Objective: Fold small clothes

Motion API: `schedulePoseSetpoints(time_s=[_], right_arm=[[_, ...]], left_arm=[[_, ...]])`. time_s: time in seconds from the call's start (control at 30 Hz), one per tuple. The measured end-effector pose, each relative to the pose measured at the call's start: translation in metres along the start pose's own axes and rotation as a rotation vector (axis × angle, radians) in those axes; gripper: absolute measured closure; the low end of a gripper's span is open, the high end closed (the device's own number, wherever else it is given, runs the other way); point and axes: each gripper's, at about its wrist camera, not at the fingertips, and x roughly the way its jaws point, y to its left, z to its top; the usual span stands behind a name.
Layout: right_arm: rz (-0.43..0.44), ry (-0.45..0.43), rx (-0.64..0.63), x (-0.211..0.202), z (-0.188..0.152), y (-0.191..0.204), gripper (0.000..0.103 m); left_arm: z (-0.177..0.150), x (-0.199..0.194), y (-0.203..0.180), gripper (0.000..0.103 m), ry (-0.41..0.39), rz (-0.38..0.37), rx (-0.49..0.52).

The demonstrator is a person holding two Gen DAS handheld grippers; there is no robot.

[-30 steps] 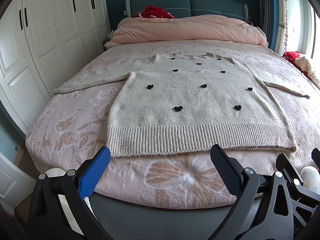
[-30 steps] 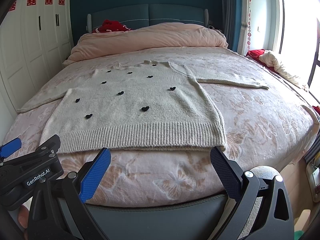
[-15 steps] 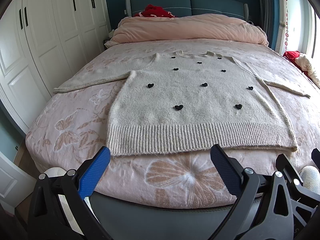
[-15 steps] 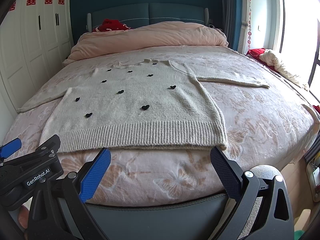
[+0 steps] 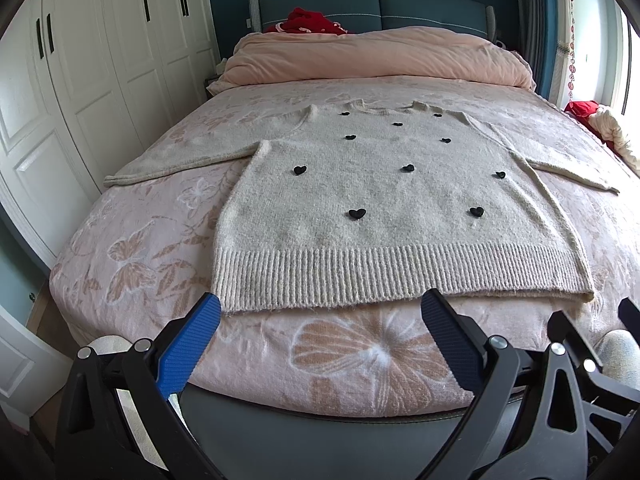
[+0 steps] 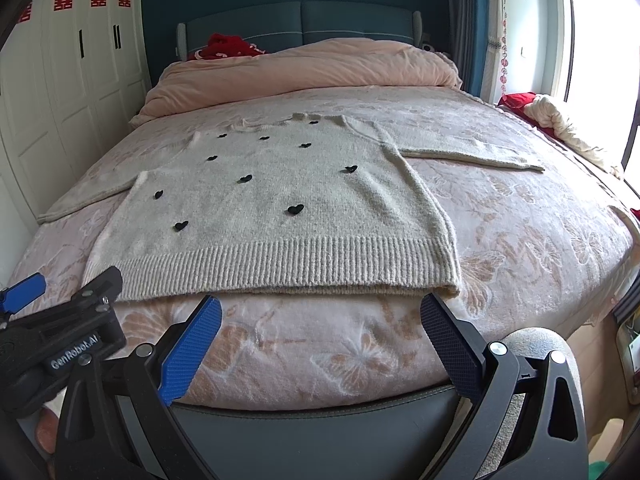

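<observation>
Left gripper point(image 5: 320, 320): jaws spread wide, empty, poised at the foot of the bed point(image 5: 132, 240), just short of the sweater's ribbed hem point(image 5: 400, 268). Right gripper point(image 6: 320, 320): jaws likewise spread wide and empty, facing the same hem nearer its right corner. The two tools sit side by side; the left one's body shows at the left edge of the right wrist view. This paired stance likely serves a two-point grasp, one gripper per side of the garment.

Sweater point(image 5: 380, 200): a pale knit with small black hearts point(image 5: 357, 213), laid flat and face up on the floral bedspread, hem toward the grippers, neckline away. Both sleeves extend sideways from the body: left sleeve point(image 5: 180, 160) toward the wardrobe point(image 5: 80, 80), right sleeve point(image 6: 472, 152) toward the window side. Spreading it this way exposes every edge for folding. No fold is made yet; the task appears to be at its start.

Beyond the neckline lies a bunched pink duvet point(image 5: 376, 56), then the blue headboard point(image 5: 420, 8) with a red item point(image 5: 308, 22) against it.
</observation>
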Motion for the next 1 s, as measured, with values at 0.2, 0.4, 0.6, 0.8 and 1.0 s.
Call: schedulePoseSetpoints(time_s=[0.2,0.4,0.6,0.8,1.0], right_arm=[[-0.015,0.050,0.055,0.021,0.010,-0.039,0.005],[-0.052,0.067,0.216,0.058,0.064,-0.126,0.005],[-0.174,0.050,0.417,0.110,0.120,-0.251,0.005],[-0.232,0.081,0.503,0.183,0.166,-0.340,0.009],[-0.220,0.154,0.659,0.257,0.185,-0.401,0.020]], left_arm=[[0.013,0.011,0.022,0.005,0.034,-0.051,-0.094],[0.034,0.027,0.025,0.005,0.057,-0.039,-0.107],[0.045,0.045,0.002,0.005,0.087,-0.046,-0.043],[0.042,0.077,-0.030,0.005,0.166,-0.056,0.017],[0.040,0.104,-0.053,0.005,0.217,-0.044,0.102]])
